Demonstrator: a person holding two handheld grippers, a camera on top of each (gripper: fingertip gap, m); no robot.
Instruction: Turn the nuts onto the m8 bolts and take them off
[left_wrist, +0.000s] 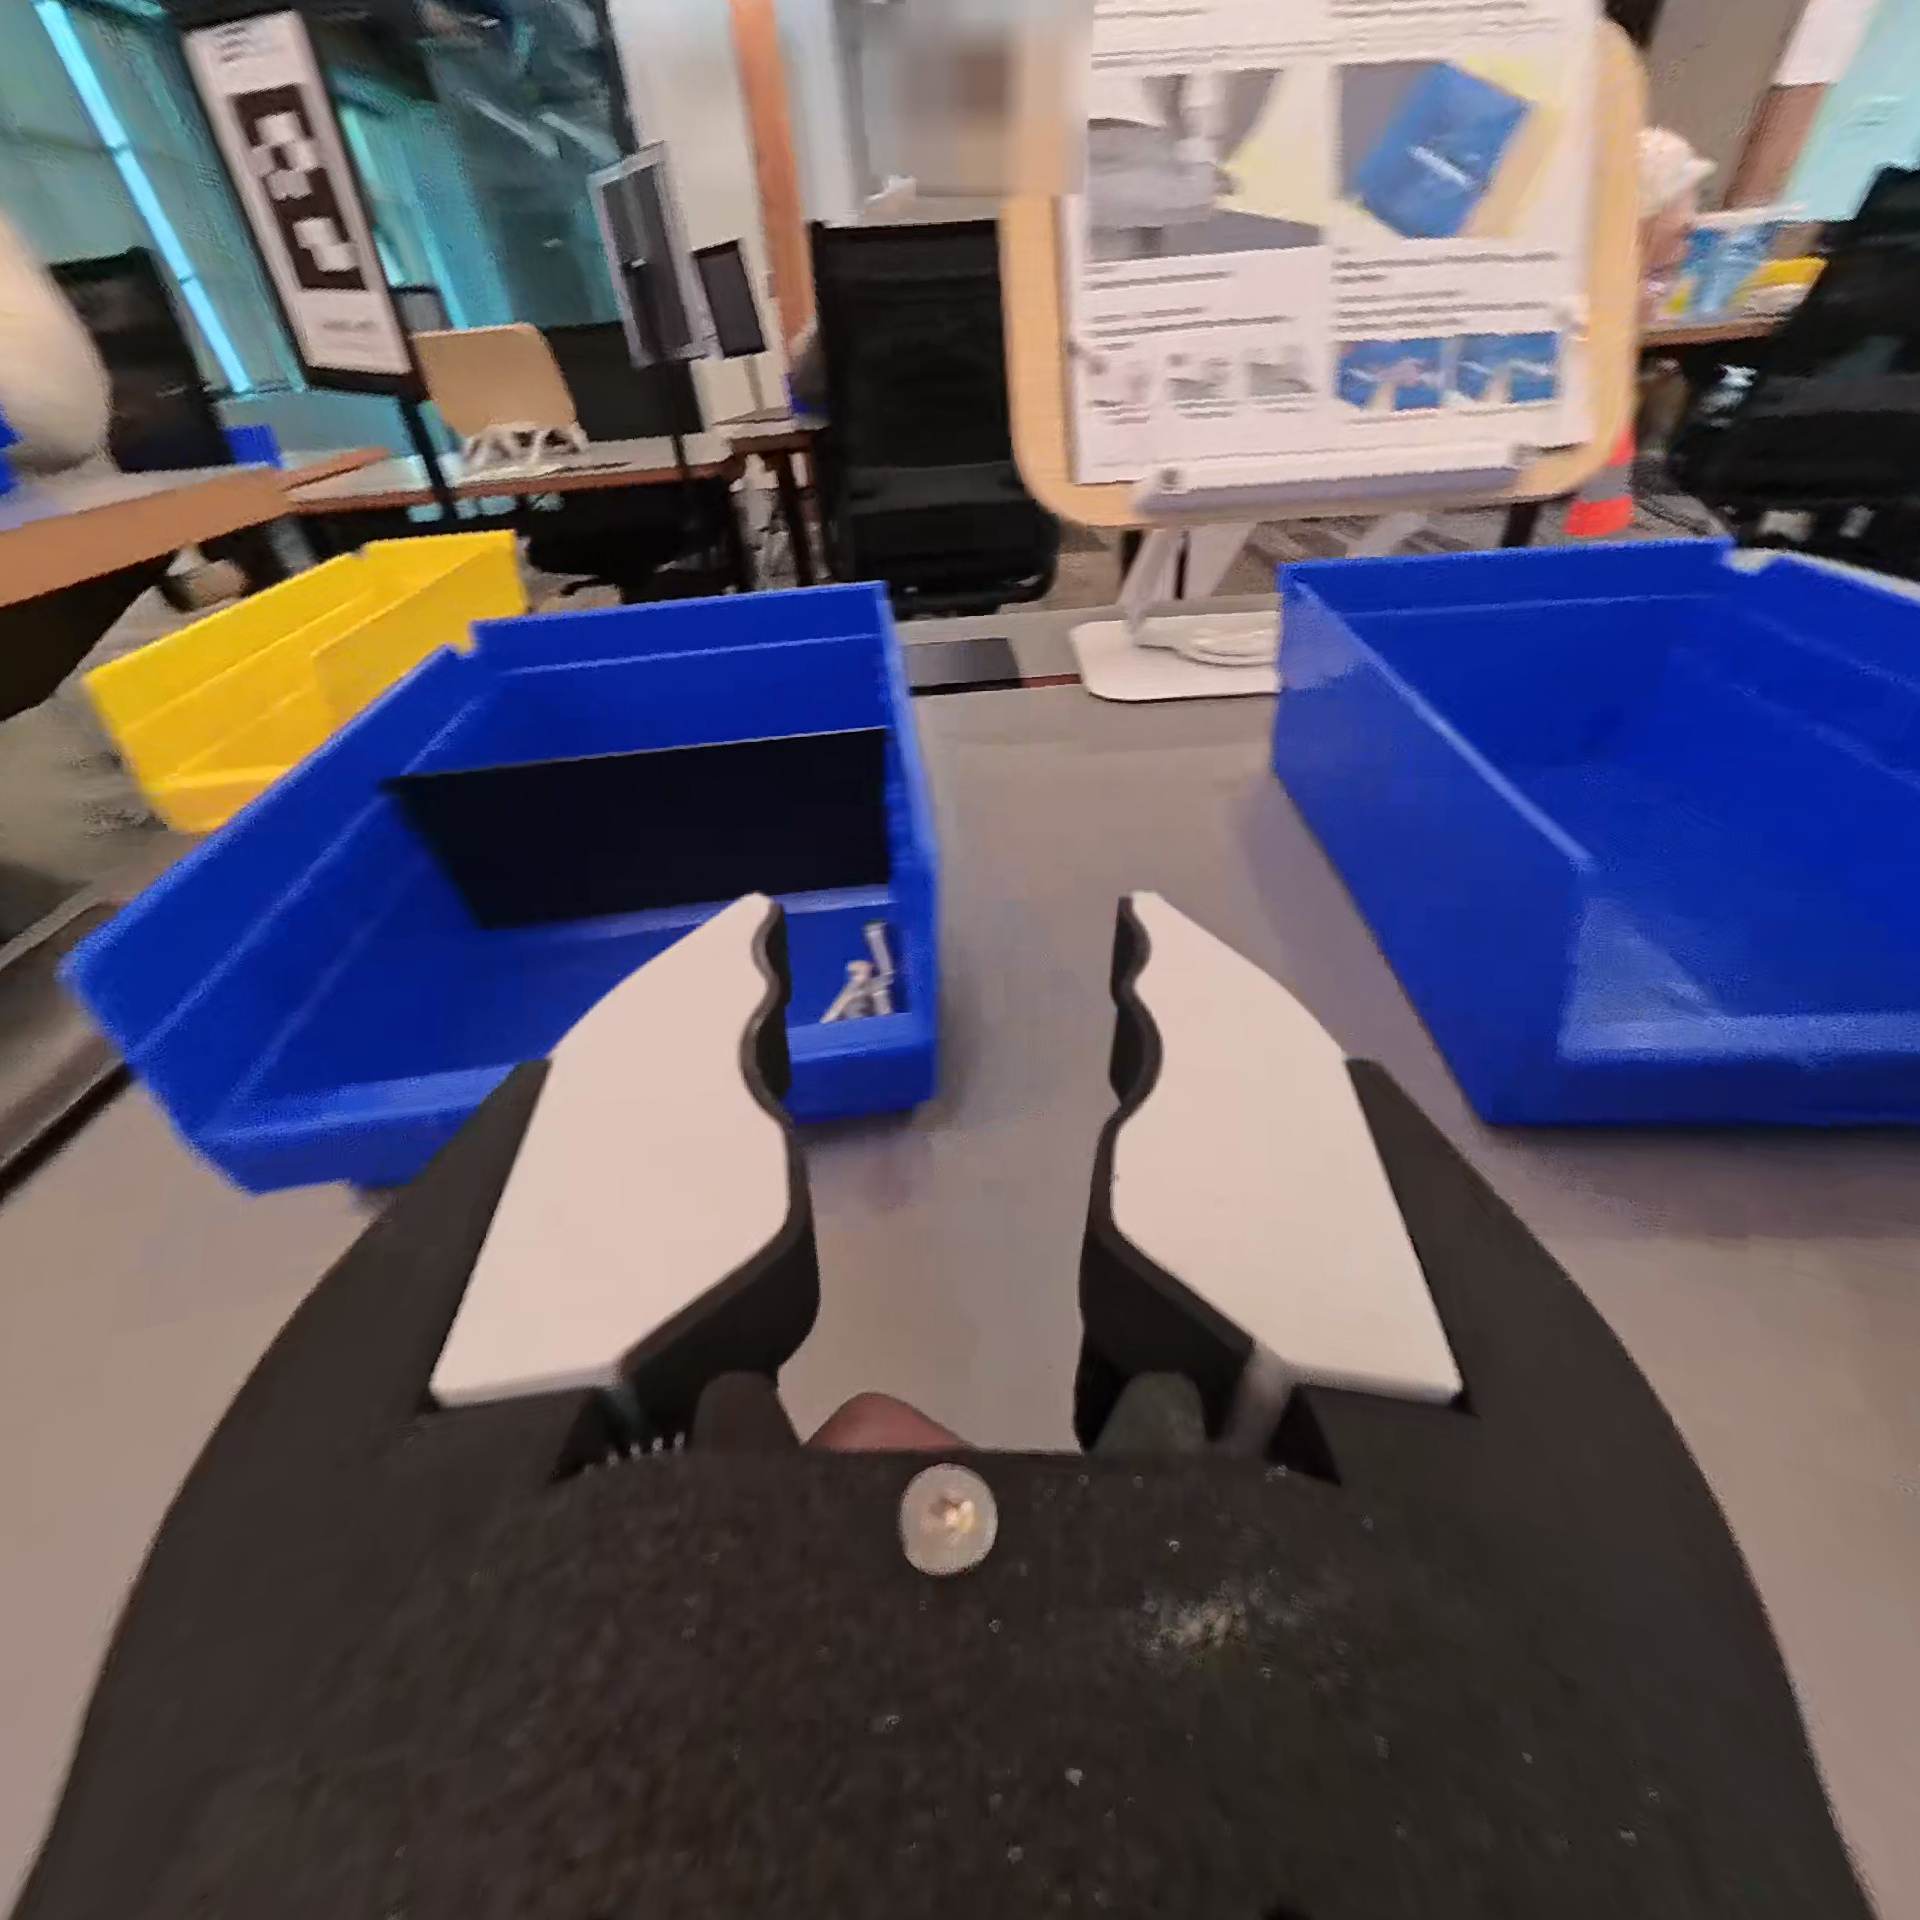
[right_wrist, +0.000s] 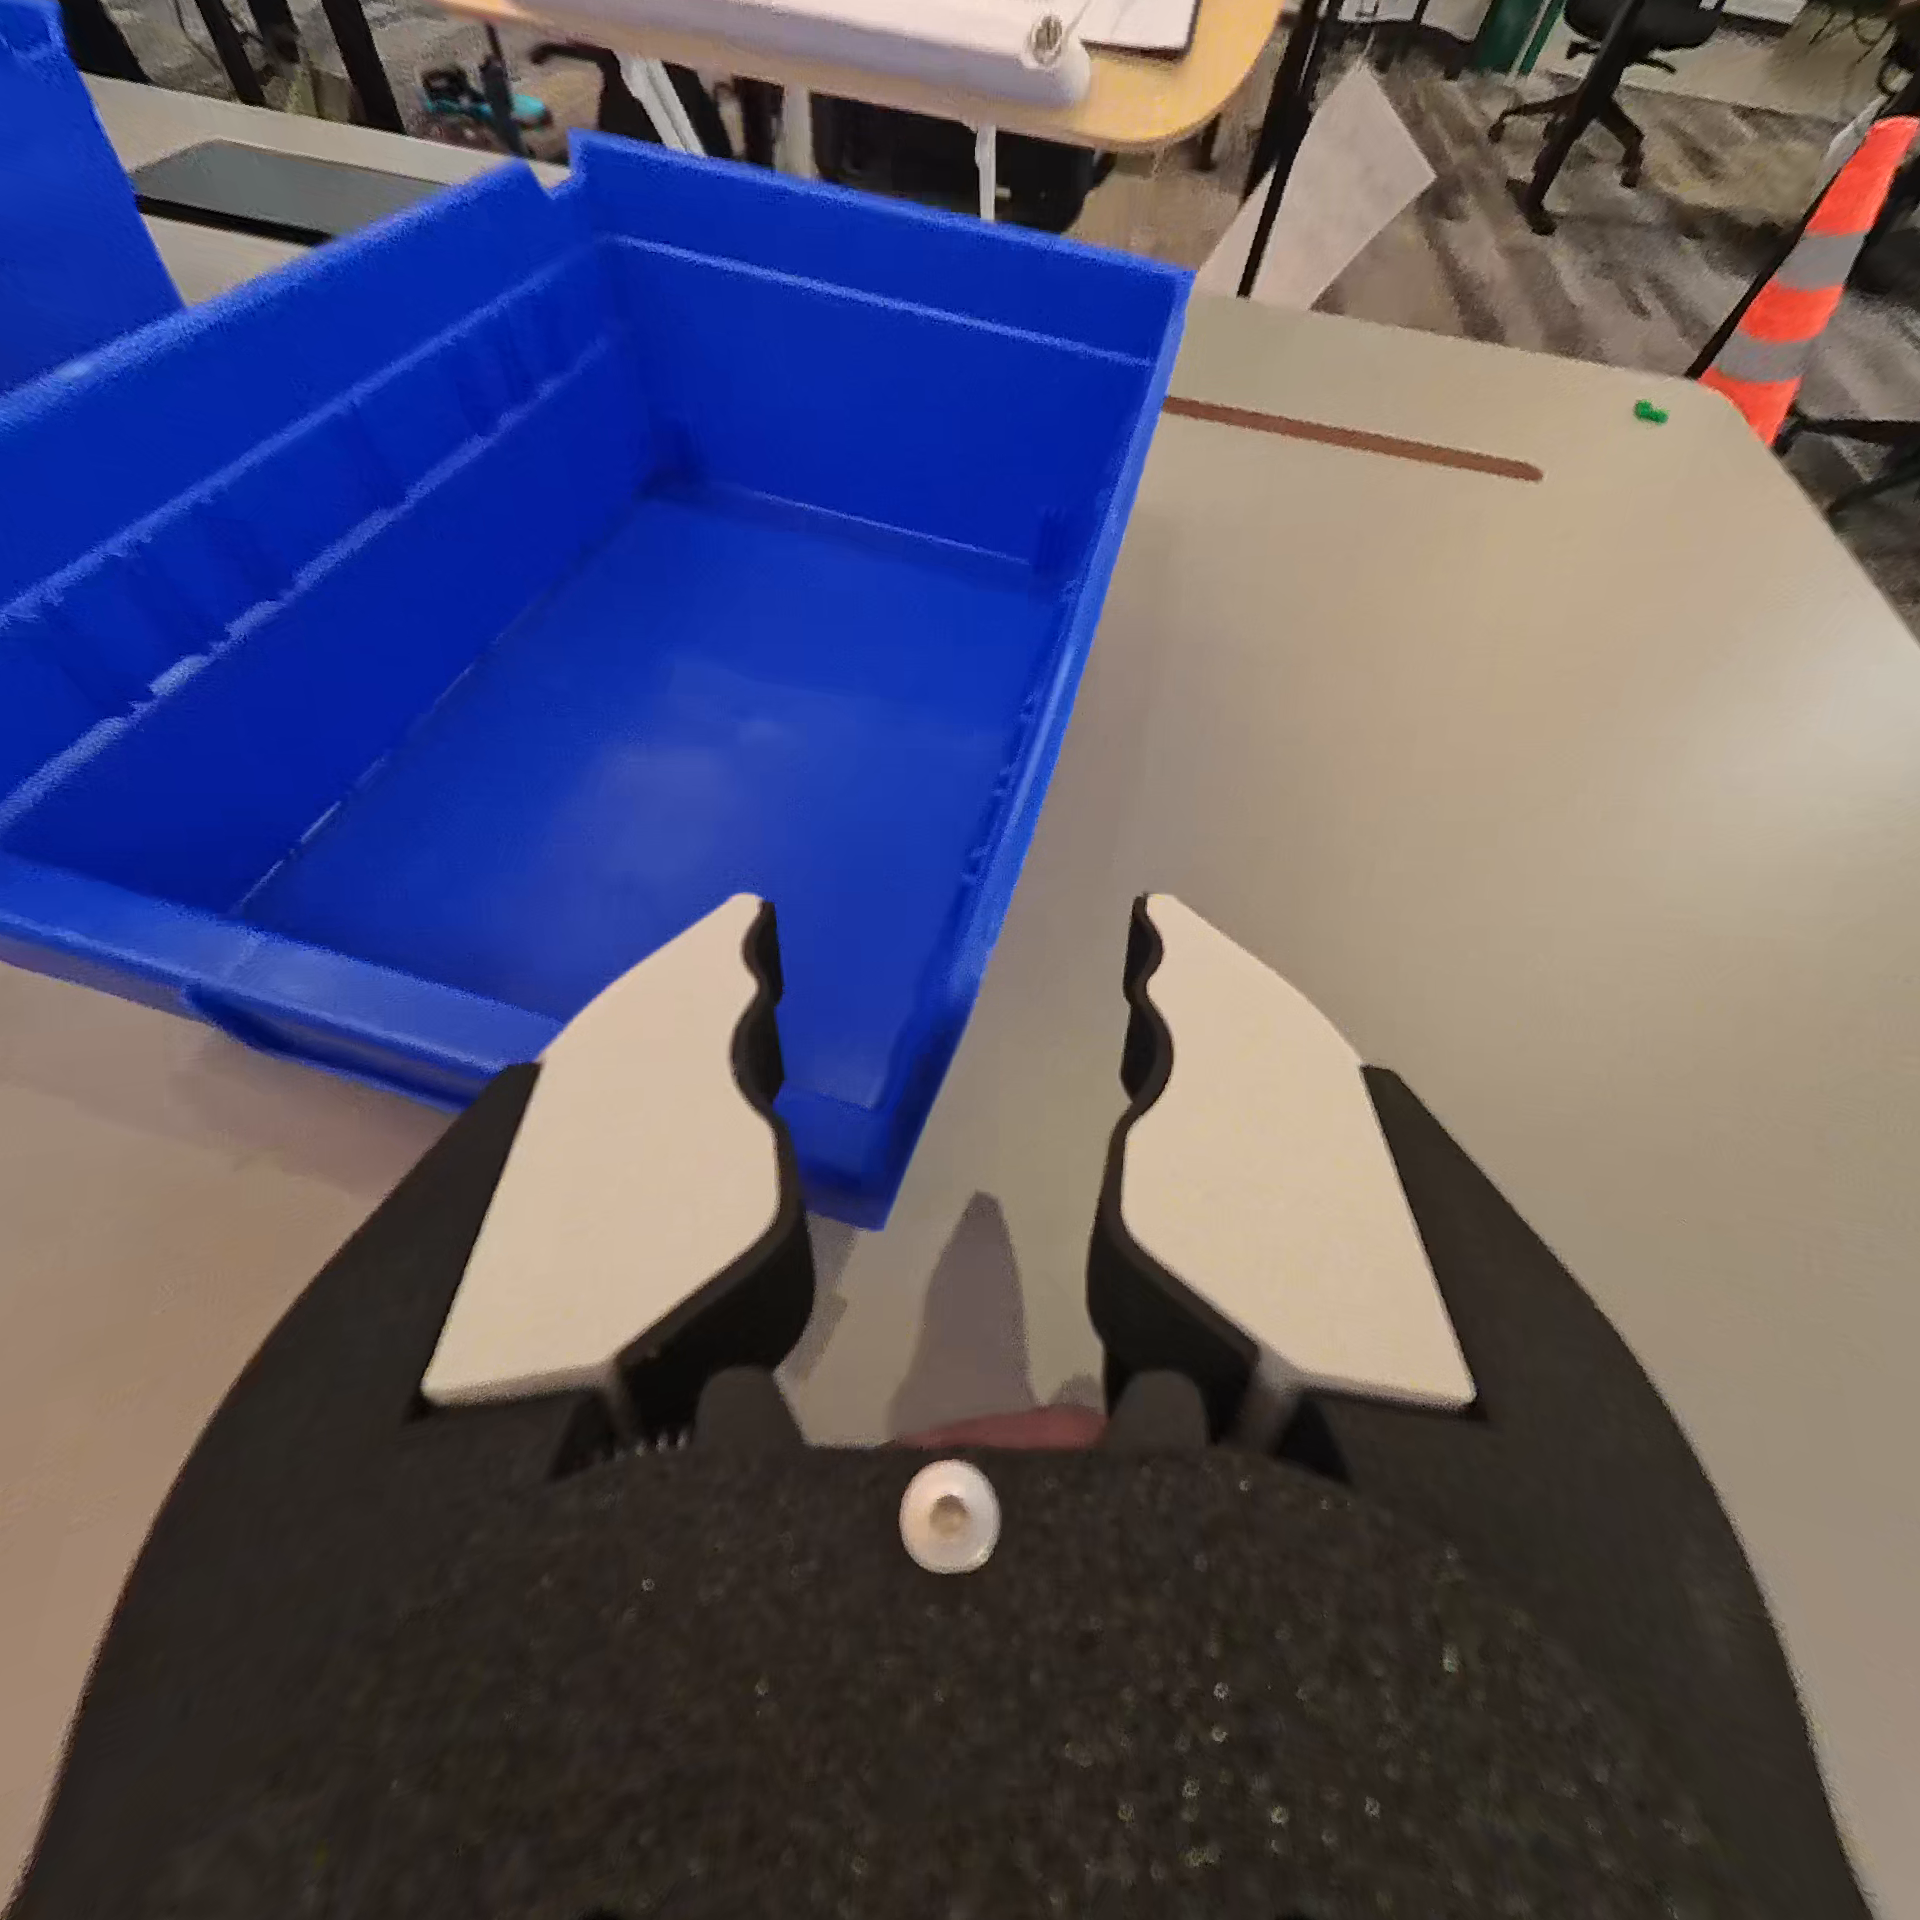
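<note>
Two tools (left_wrist: 945, 914) (right_wrist: 951, 914) agape; two blue bins (left_wrist: 499, 1029) (left_wrist: 1455, 862).

Grey table (right_wrist: 1455, 831) in an office. Behind it, a board (left_wrist: 1330, 260) with printed sheets on a white stand, black chairs (left_wrist: 925, 416), wooden desks (left_wrist: 135, 520), teal glass walls (left_wrist: 104, 156). Orange cone (right_wrist: 1818, 260) on patterned carpet (right_wrist: 1683, 135) at right.
</note>
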